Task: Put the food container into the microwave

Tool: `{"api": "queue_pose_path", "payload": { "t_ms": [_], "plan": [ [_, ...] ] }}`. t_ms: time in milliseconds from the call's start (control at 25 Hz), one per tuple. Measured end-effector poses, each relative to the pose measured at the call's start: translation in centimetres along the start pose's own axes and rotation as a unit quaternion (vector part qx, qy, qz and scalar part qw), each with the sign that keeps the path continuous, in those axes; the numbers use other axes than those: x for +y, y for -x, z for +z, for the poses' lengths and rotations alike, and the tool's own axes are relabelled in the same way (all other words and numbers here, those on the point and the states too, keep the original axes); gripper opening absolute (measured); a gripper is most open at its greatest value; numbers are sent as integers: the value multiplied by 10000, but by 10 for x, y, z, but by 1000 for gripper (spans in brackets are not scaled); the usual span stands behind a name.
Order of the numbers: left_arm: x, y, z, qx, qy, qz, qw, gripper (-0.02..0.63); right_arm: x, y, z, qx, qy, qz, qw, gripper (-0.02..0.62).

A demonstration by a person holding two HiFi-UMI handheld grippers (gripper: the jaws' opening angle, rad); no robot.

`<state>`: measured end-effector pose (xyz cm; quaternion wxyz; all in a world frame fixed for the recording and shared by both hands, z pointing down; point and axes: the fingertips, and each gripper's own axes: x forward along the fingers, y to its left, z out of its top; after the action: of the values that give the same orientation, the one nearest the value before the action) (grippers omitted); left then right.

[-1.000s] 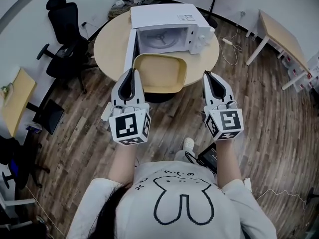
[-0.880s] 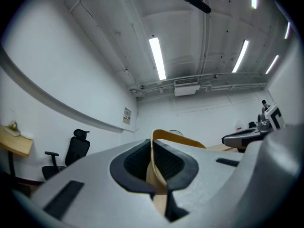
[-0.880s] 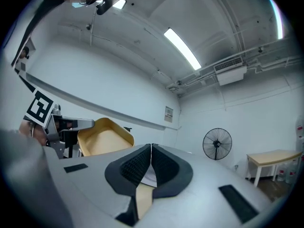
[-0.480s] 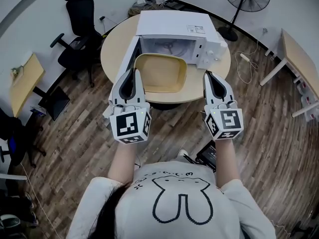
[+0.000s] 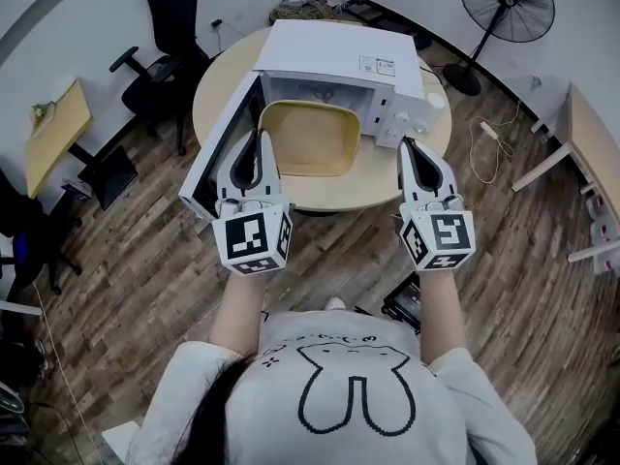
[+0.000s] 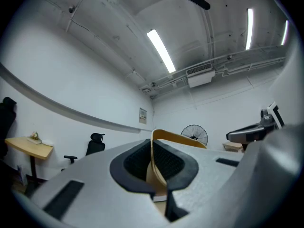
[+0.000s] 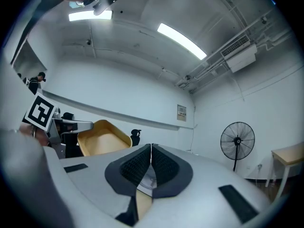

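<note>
A tan, shallow food container [image 5: 310, 139] hangs in front of the open mouth of the white microwave [image 5: 339, 51], its far edge level with the cavity. My left gripper [image 5: 263, 141] is shut on the container's left rim, which shows as a thin tan edge [image 6: 178, 137] between the pads of that gripper [image 6: 153, 163]. My right gripper [image 5: 405, 147] sits just right of the container and apart from it, shut on nothing. From the right gripper [image 7: 151, 161] I see the container [image 7: 102, 137] off to the left.
The microwave stands on a round tan table [image 5: 320, 190], its door [image 5: 218, 158] swung open to the left. Office chairs [image 5: 160, 42] stand at the far left, a floor fan [image 5: 506, 3] at the far right. Small tables [image 5: 48, 134] [image 5: 591, 153] flank the wooden floor.
The microwave and table have drawn nearer in the head view, and the container now reaches the microwave's mouth. Both grippers stay as they were, left on the rim.
</note>
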<state>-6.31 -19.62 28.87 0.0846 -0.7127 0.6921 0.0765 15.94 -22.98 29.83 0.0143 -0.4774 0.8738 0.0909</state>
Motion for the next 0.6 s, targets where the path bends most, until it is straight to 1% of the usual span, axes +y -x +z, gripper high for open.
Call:
{"api": "queue_pose_path", "payload": {
  "t_ms": [120,240,400,600],
  "plan": [
    [-7,-4,-5,48,2,158,9999,20,-20,-1,-4,11,-96,92,9999,31],
    [-10,-9,-10,109,22,241,9996,20,-30,-4,-7,-2,-170,147,9997,31],
    [-7,-16,-18,184,144,323,9992,20,-30,-9,-14,3,-217,246,9995,31],
    [3,-33,-37,344,429,403,9977,20,-25,-18,-28,136,-241,361,9990,31]
  ]
}}
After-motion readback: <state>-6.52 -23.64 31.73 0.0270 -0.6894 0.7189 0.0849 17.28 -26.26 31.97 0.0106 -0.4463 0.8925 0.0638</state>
